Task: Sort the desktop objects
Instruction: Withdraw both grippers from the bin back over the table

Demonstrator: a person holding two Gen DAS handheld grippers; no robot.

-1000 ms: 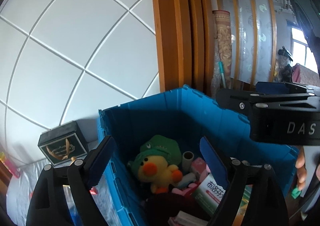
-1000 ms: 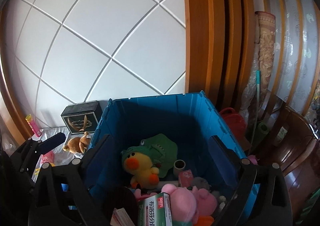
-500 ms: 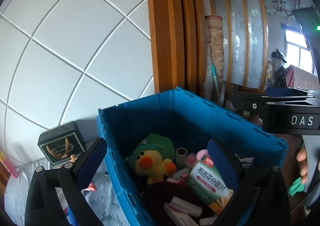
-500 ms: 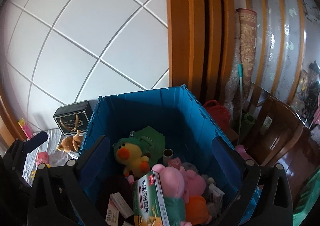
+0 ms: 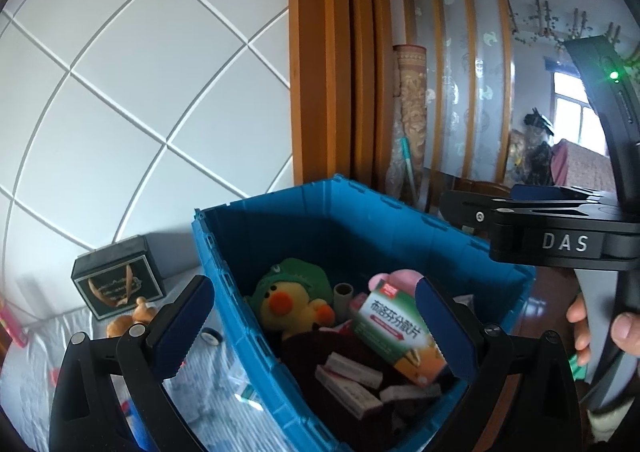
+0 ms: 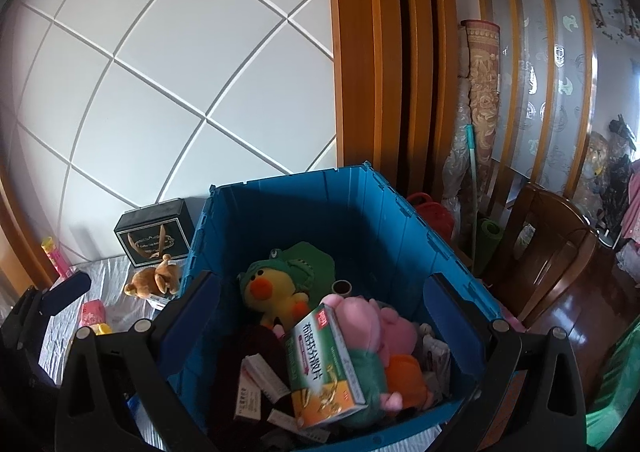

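Left gripper above near-left corner of blue crate; fingers spread wide, nothing between, just finished opening. Right gripper over crate too, fingers released, empty, also just opened. Inside crate: yellow duck plush with green hood, pink pig plush, green medicine box lying tilted on top, small white boxes on dark cloth. On surface left of crate: black box, brown bear plush just beside it.
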